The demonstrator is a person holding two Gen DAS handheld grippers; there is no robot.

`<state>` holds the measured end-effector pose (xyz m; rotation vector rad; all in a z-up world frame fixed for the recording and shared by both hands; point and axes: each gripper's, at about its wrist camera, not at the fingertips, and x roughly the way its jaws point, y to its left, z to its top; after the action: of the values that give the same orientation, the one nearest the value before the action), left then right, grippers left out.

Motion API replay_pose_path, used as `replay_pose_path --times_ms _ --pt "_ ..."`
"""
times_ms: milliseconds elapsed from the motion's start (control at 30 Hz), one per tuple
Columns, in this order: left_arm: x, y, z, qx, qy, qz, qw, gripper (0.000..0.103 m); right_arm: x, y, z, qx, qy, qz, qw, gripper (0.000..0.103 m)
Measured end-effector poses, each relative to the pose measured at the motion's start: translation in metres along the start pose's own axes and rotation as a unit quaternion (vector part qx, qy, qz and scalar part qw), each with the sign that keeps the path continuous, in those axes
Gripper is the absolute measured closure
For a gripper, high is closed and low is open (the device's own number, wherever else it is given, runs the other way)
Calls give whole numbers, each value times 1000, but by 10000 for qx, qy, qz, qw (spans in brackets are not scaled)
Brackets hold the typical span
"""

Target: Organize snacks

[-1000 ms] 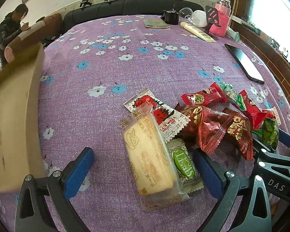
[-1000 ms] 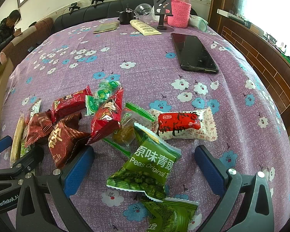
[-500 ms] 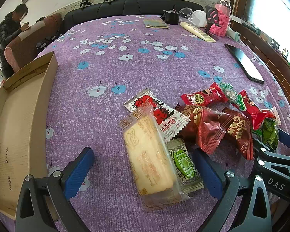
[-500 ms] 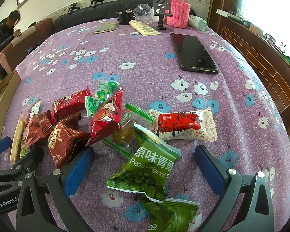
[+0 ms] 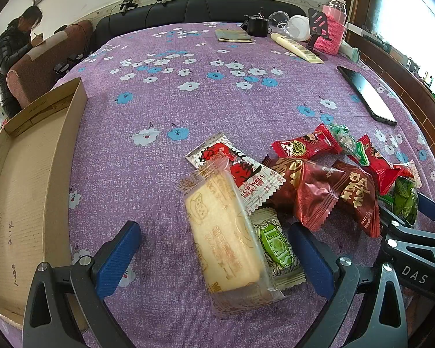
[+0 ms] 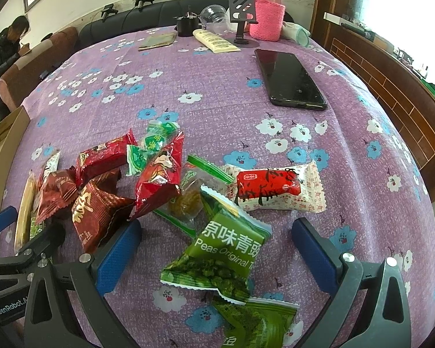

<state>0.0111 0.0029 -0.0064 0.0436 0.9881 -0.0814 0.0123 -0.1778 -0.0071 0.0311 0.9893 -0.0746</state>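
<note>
A pile of wrapped snacks lies on the purple flowered tablecloth. In the left wrist view, a pale yellow cake bar [image 5: 221, 232] in clear wrap lies between the fingers of my open left gripper [image 5: 214, 256], with a small green packet [image 5: 277, 245] beside it and dark red packets [image 5: 313, 194] to the right. In the right wrist view, a green peas packet [image 6: 221, 253] lies between the fingers of my open right gripper [image 6: 216, 253]. A white and red packet [image 6: 272, 188] sits just beyond it. Neither gripper touches anything.
An open cardboard box [image 5: 29, 179] lies flat at the table's left edge. A black phone [image 6: 288, 79] rests at the right. A pink-sleeved bottle [image 6: 268, 8], a tube [image 6: 214, 40], a phone stand and a cup stand at the far edge. A person sits beyond the sofa.
The cardboard box at the left has come down from a tilted, blurred pose to lie flat on the table. Both grippers and the snacks have stayed put.
</note>
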Motion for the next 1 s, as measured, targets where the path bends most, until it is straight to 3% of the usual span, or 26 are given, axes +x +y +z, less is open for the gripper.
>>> replay_pose_path --times_ms 267,433,600,767,833,867,933,1000 --pt "-1 1 -1 44 9 -30 10000 0 1 -4 1 -32 -17 46 10000 0" --pt "-12 10 -6 342 80 -385 9986 1 -4 -8 0 -161 188 253 9994 0" --pt "-44 20 -7 567 -183 -776 9952 4 -32 -21 -3 -259 -159 297 9991 0" --pt "-65 45 -6 612 -280 -1147 9911 23 -59 -36 -3 75 -572 1072 9926 0" --pt "-70 55 -6 557 -283 -1244 9903 27 -67 -44 -3 444 -751 1480 9851 0" --pt "-71 58 -6 525 -300 -1302 9896 34 -69 -46 -3 606 -802 1628 9815 0" --pt "-71 64 -6 492 -248 -1416 9884 43 -72 -47 -1 825 -783 1856 9760 0" --pt "-67 65 -7 429 -125 -1516 9874 45 -73 -42 1 781 -751 1921 9754 0"
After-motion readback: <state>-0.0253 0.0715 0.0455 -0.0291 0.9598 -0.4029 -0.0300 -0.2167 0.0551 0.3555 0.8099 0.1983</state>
